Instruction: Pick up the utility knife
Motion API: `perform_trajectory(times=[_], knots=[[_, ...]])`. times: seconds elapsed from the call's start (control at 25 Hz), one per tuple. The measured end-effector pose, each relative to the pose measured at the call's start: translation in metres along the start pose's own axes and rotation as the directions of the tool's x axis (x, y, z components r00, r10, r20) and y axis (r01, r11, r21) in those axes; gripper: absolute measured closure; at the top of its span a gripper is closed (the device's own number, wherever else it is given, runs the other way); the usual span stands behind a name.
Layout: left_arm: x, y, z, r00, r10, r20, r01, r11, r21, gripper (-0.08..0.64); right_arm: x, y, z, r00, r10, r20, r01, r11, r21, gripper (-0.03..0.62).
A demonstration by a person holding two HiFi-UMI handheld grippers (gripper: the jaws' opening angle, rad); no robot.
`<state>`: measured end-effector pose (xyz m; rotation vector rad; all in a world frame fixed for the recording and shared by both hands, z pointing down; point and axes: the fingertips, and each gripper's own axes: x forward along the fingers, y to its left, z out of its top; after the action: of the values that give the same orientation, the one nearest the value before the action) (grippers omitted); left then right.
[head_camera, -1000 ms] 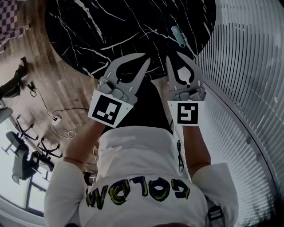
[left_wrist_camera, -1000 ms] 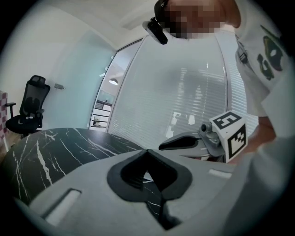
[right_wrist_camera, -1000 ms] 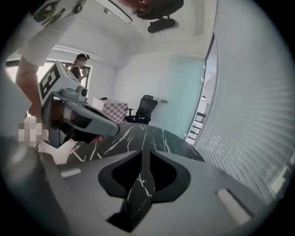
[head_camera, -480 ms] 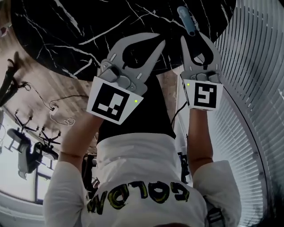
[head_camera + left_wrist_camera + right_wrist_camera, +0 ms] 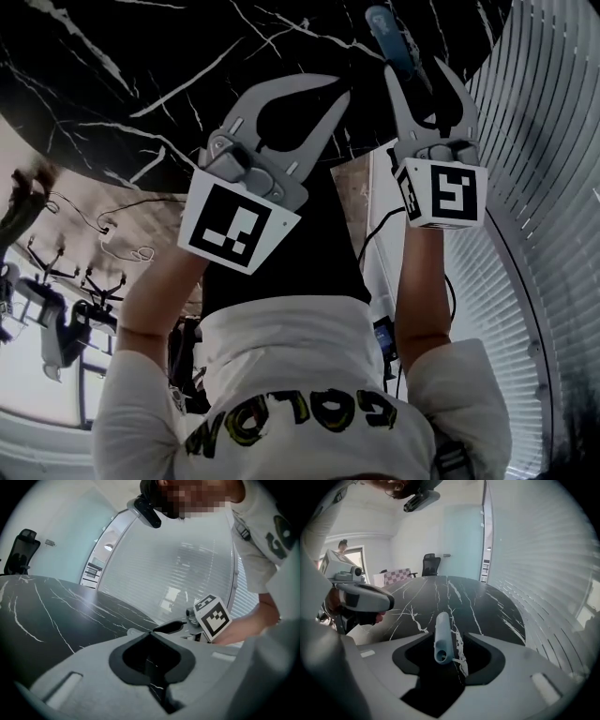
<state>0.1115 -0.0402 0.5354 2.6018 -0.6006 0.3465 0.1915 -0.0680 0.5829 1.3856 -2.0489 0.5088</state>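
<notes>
On the black, white-veined counter, close to its rounded edge on the person's right side, lies the utility knife, a pale blue-grey handle resting flat on the stone. Seen from the head view, it runs lengthwise away from the person, and its near end reaches in between the tips of the right claw.

From the right gripper view, the utility knife points straight out along the claw's line, its butt end with a small round hole facing the camera. The right claw is opening: its two jaws stand wide to either side of the handle, with dark gaps between the pads and the knife, so nothing is pressed or lifted. The counter stretches away behind it toward an office chair.

Beside it, the left claw hovers over the counter edge with its jaw tips drawn together and nothing caught between them. The left gripper view confirms this: the left claw meets at a point, with only the counter beyond it.

Each claw carries a marker cube, and the person's bare forearms reach forward from a white shirt. A slatted wall curves along the right.
</notes>
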Motion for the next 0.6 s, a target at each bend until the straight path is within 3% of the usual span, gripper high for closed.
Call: perform_trajectory(times=[0.24, 0.6], knots=[[0.004, -0.003, 0.0, 1.0, -0.007, 0.004, 0.007, 1.0, -0.008, 0.557, 0.008, 0.001, -0.008, 0.999, 0.033, -0.013, -0.033, 0.999, 0.023, 0.397], [0.003, 0.002, 0.005, 1.0, 0.012, 0.008, -0.012, 1.0, -0.008, 0.557, 0.01, 0.007, -0.005, 0.998, 0.055, -0.008, -0.055, 0.998, -0.033, 0.466]])
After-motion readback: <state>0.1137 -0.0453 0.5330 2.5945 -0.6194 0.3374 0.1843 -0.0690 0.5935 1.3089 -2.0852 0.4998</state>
